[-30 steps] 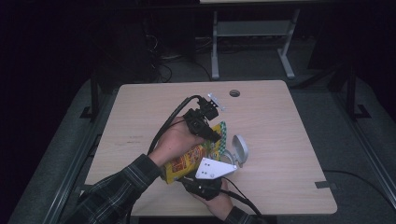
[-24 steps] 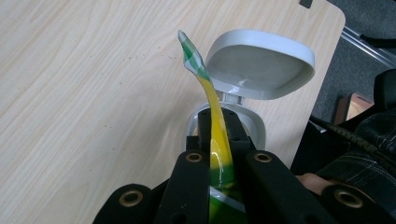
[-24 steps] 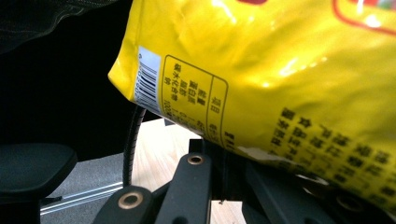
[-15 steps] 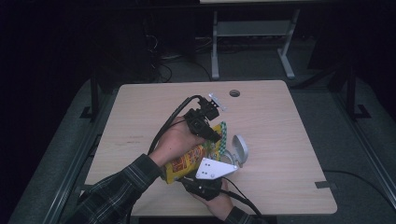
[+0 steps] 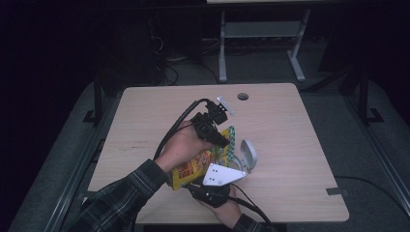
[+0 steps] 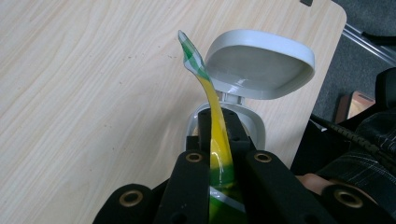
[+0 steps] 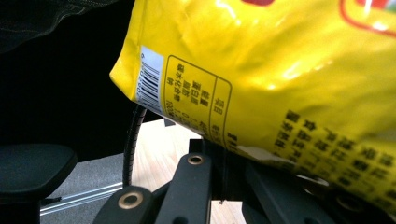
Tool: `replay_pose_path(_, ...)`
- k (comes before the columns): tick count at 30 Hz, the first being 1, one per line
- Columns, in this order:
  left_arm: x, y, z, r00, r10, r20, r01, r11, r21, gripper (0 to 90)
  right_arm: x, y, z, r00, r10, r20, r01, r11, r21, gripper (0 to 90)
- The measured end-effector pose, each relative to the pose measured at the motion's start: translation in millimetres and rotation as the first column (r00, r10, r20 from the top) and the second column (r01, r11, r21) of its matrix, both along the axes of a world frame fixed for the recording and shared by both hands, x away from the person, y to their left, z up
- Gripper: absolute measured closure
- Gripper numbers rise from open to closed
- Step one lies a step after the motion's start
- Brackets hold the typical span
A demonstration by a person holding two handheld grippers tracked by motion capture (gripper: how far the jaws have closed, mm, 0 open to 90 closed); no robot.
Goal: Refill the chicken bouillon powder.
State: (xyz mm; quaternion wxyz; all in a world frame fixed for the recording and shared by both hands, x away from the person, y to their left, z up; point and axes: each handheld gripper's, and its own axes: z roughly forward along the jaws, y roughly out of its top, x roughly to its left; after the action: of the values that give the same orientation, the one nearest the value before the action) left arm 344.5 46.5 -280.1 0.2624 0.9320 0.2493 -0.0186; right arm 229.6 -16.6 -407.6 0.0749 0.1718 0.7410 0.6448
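A yellow snack bag (image 5: pixel 191 169) is held up over the table's near middle between both grippers. My left gripper (image 5: pixel 220 140) is shut on the bag's green-and-yellow top seal (image 6: pixel 215 98), which sticks up between its fingertips. In the left gripper view my left gripper (image 6: pixel 219 122) hovers just above a small grey flip-top container (image 6: pixel 254 126) whose lid (image 6: pixel 259 63) stands open. My right gripper (image 7: pixel 224 156) is closed on the bag's lower edge (image 7: pixel 289 70), near the barcode. From above, the right gripper (image 5: pixel 215 169) sits under its grey plate.
The grey container (image 5: pixel 249 154) stands on the wooden table (image 5: pixel 300 125) just right of the bag. Cables trail from both grippers. A round hole (image 5: pixel 242 96) lies near the table's far edge. A dark chair seat (image 7: pixel 32 163) lies left of the table.
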Motion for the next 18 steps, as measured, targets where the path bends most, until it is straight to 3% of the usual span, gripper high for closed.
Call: replay_pose_path(18,0.4,-0.8,-0.1,1.0,0.0,0.001,0.0,1.0,0.001,89.9,0.1,-0.2,0.0,1.0,-0.001,0.001,0.001,1.0,0.0,90.0)
